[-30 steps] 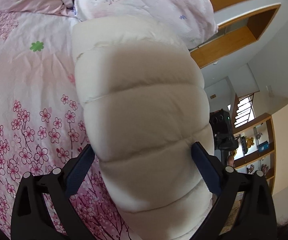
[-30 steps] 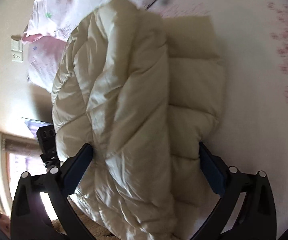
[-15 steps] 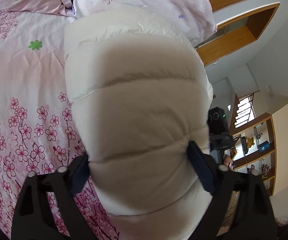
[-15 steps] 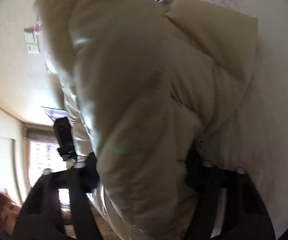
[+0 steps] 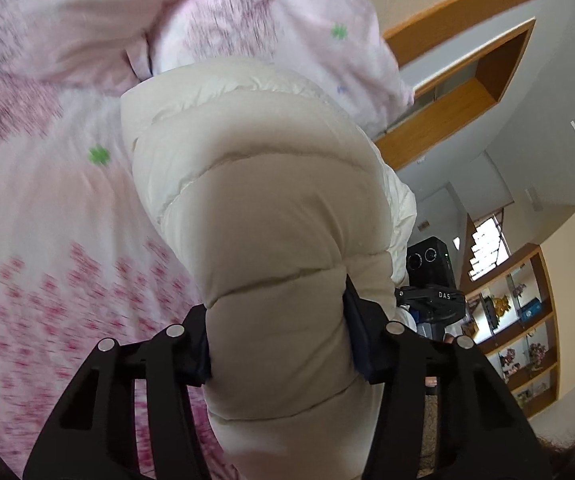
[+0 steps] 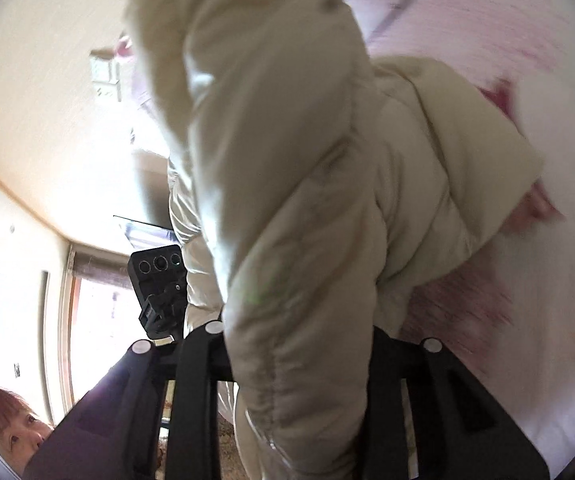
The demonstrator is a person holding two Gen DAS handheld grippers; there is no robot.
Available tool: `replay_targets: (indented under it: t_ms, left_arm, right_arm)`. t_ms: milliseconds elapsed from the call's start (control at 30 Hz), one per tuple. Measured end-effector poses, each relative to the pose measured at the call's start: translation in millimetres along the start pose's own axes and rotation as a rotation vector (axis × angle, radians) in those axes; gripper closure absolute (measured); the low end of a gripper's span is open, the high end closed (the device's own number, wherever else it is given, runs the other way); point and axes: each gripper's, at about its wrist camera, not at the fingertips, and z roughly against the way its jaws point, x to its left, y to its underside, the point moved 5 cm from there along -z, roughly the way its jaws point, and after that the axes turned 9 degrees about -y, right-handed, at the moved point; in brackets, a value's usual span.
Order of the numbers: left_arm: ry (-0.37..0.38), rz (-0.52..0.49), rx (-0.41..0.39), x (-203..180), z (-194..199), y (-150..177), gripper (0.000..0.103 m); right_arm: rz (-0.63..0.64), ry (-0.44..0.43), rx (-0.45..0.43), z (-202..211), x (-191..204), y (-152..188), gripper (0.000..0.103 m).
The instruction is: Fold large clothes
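A cream quilted puffer jacket [image 5: 255, 216] lies on a pink floral bed sheet [image 5: 47, 208]. My left gripper [image 5: 277, 344] is shut on a padded edge of the jacket, which bulges between the fingers. In the right wrist view my right gripper [image 6: 299, 344] is shut on another thick fold of the same jacket [image 6: 287, 184], lifted above the sheet [image 6: 527, 280]. The jacket hides both grippers' fingertips.
A pink floral pillow [image 5: 271, 20] lies at the head of the bed behind the jacket. A black camera on a stand [image 5: 431, 264] is beside the bed, also in the right wrist view [image 6: 159, 276]. Wooden shelves [image 5: 515, 320] line the far wall. A person's face [image 6: 7, 424] shows low left.
Both grippers have closed from open onto the jacket's edge. Both have lifted and moved forward with it; the jacket now hangs bunched in front of the right camera.
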Motion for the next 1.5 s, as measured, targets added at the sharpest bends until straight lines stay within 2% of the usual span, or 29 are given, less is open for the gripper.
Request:
replay_targets:
  t_ms: [200,367,500,567,733,867,933,1033,1100,1200,1267,1333,1400,1433,1500]
  left_arm:
    - [-0.159,-0.016,-0.075,35,46,-24,0.052]
    - [-0.246,0.023,-0.076,74,63,-33,0.052]
    - [-0.257,0.066,-0.054,102,63,-30,0.052]
    - [-0.262,0.075,-0.041,107,60,-26,0.052]
    - [-0.298,0.082,-0.027,118,53,-14,0.051]
    - [-0.318,0.087,-0.041,115,50,-7,0.050]
    - [-0.344,0.083,-0.059,111,53,-6,0.045]
    - [-0.410,0.049,-0.103,100,64,-8,0.038]
    - [-0.474,0.013,-0.145,92,78,-8,0.029]
    - [-0.563,-0.061,-0.254,73,106,-6,0.016]
    - [-0.630,-0.130,-0.323,54,119,0,0.013]
    - [-0.669,-0.188,-0.344,38,121,6,0.012]
    - [-0.707,-0.253,-0.345,21,115,14,0.008]
    - [-0.719,-0.273,-0.338,15,109,15,0.008]
    - [-0.754,-0.314,-0.309,7,98,23,0.008]
  right_arm:
    - [0.072,-0.046,0.043,-58,28,-19,0.080]
    - [0.078,-0.028,0.076,-105,33,-31,0.080]
    - [0.023,0.014,0.078,-127,20,-32,0.080]
    - [-0.023,0.038,0.082,-131,13,-21,0.079]
    - [-0.115,0.067,0.075,-139,-6,-16,0.078]
    - [-0.120,0.058,0.075,-137,-11,-21,0.073]
    - [-0.087,0.083,0.069,-128,-16,-22,0.057]
    - [-0.009,0.172,0.014,-112,-2,-21,0.037]
    - [0.072,0.260,-0.054,-94,12,-17,0.035]
    - [0.249,0.444,-0.228,-63,42,-6,0.035]
    - [0.396,0.529,-0.316,-54,68,11,0.041]
    - [0.516,0.530,-0.287,-67,89,32,0.057]
    - [0.589,0.537,-0.230,-85,96,48,0.065]
    - [0.609,0.549,-0.210,-95,97,56,0.069]
    - [0.637,0.567,-0.169,-116,94,70,0.070]
